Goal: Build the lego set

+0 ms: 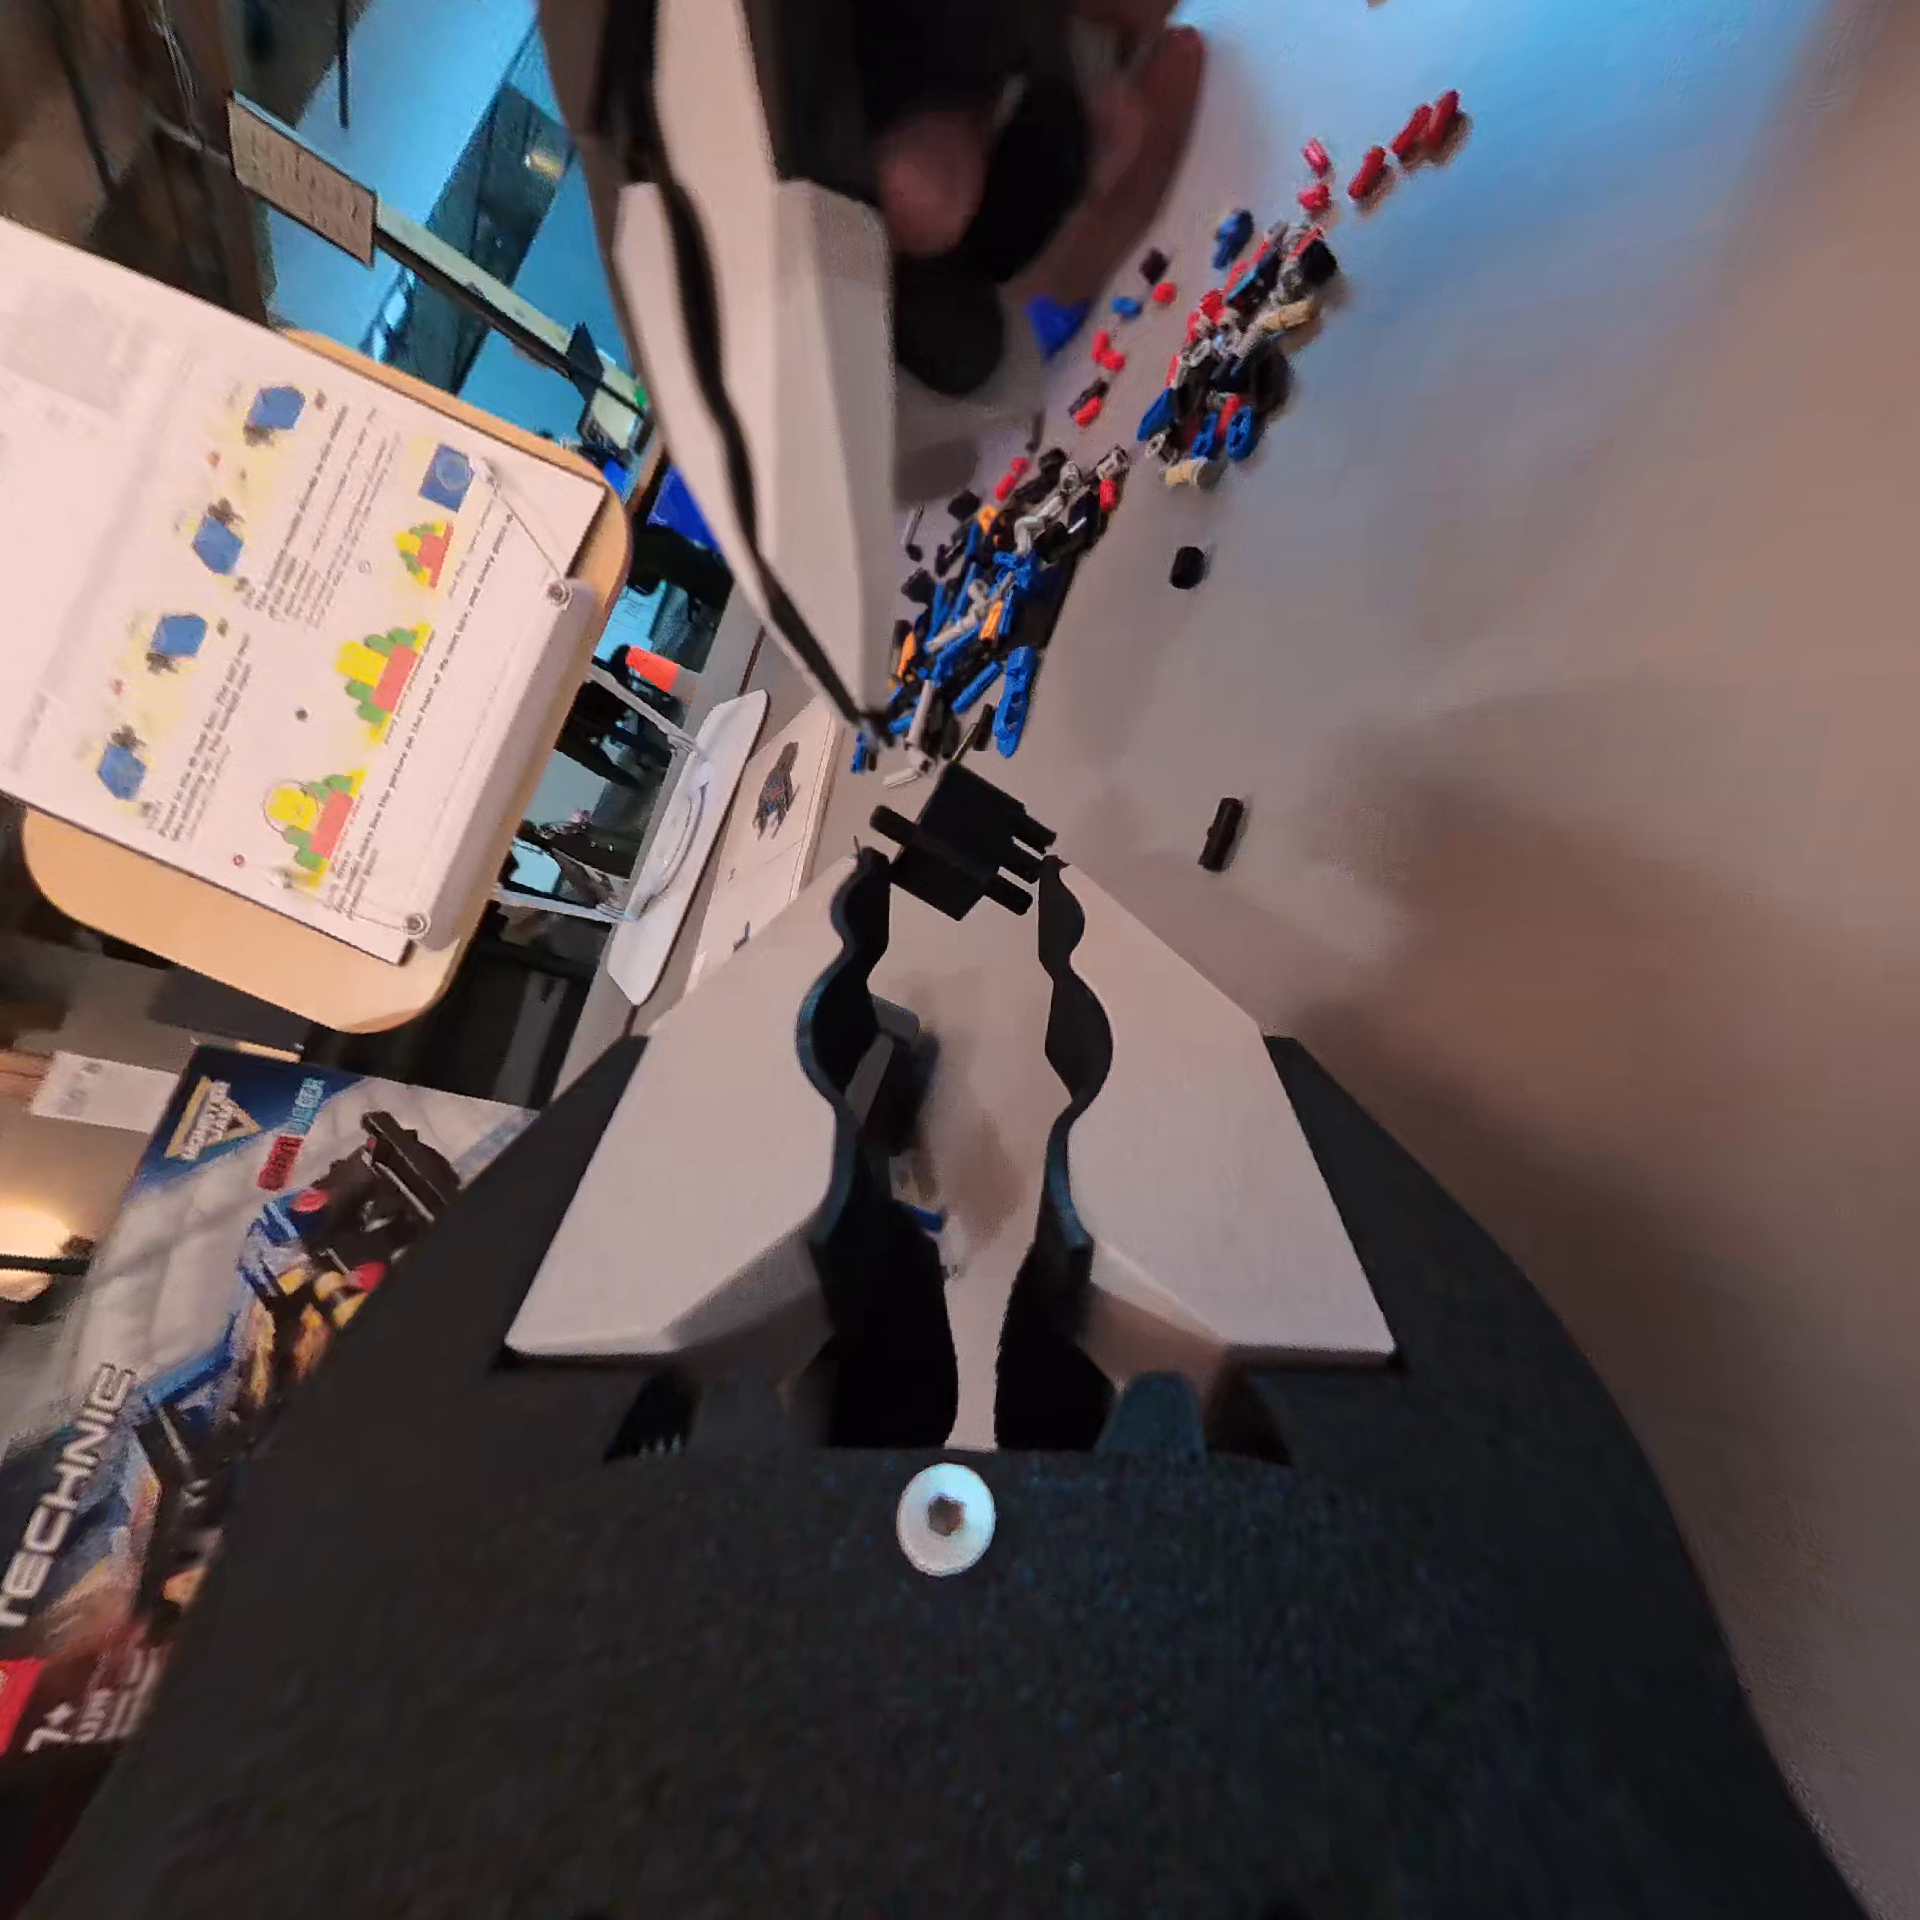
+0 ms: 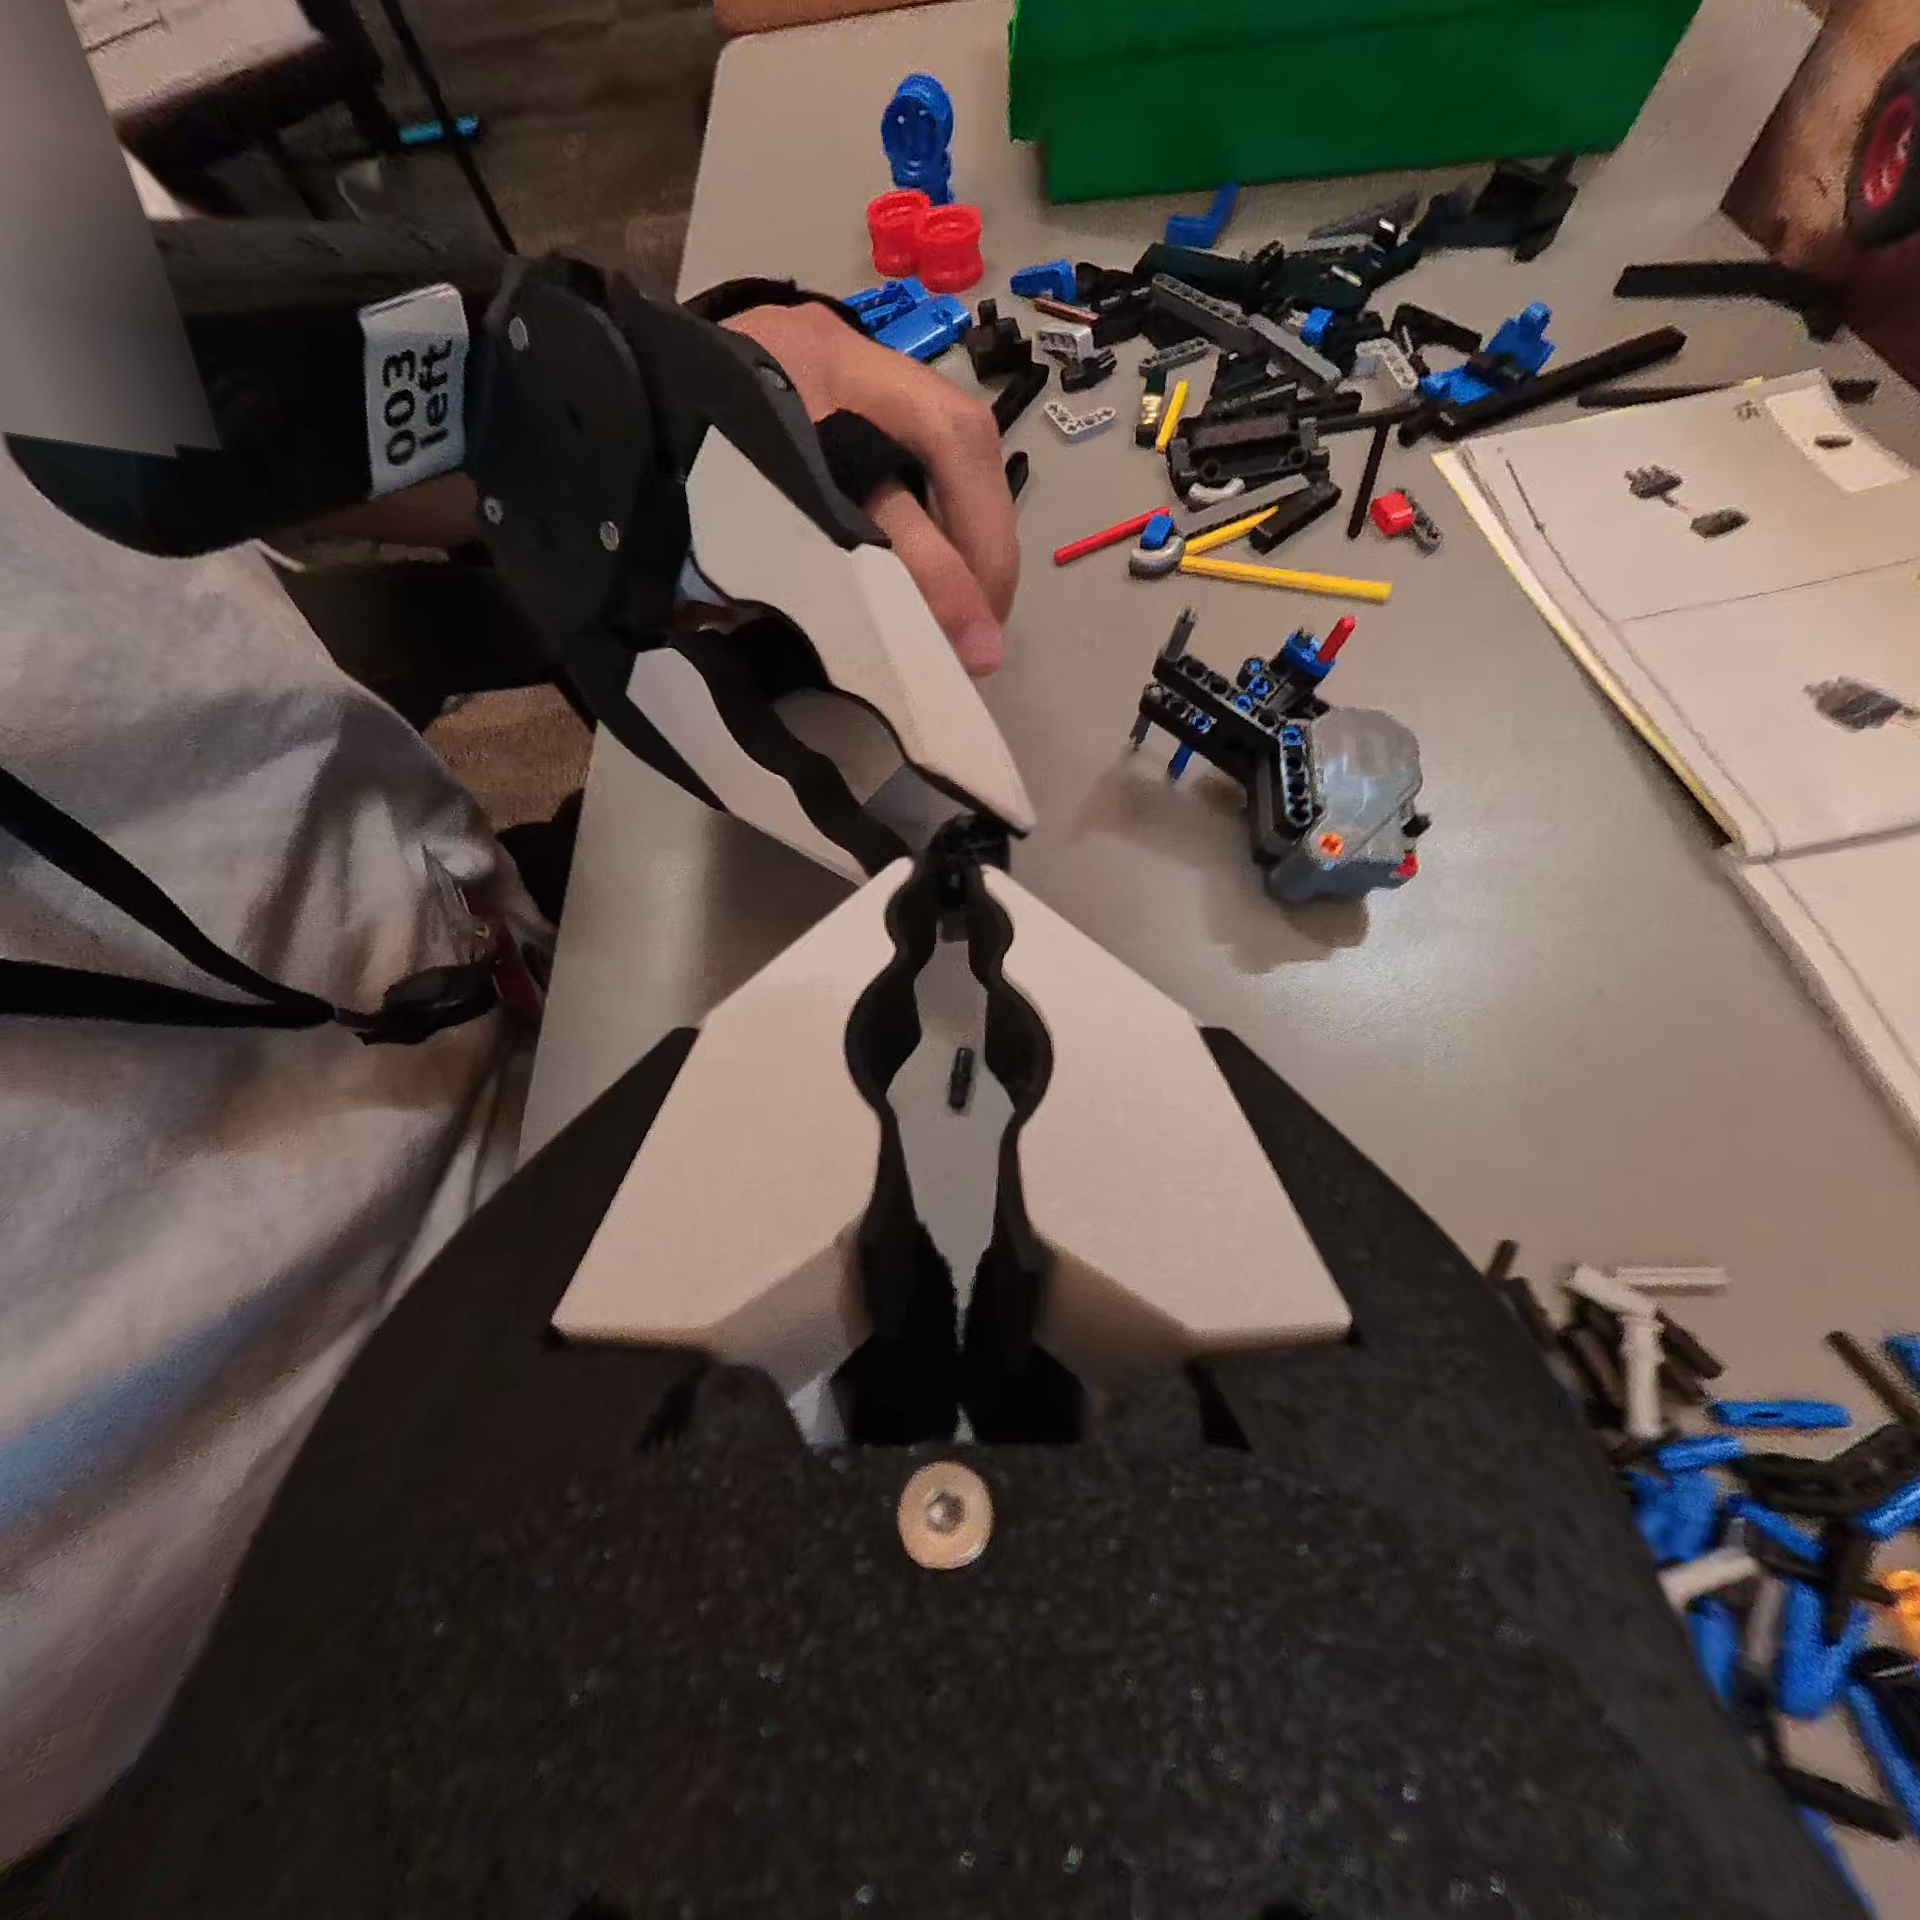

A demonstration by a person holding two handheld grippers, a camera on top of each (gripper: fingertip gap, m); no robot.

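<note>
The grey table (image 2: 1558,1039) carries a green bin (image 2: 1330,94) at its far edge, an open instruction booklet (image 2: 1714,623) along its right edge, and a heap of loose lego pieces (image 2: 1278,353) between them. A part-built lego model (image 2: 1299,769) stands near the middle. Above the near-left edge, the left gripper (image 1: 961,868) has its tips closed on a small black lego piece (image 1: 961,842). The right gripper (image 2: 961,873) meets it there, tips nearly together around the same piece.

Loose pin (image 2: 960,1077) on table (image 2: 1455,1039)
</note>
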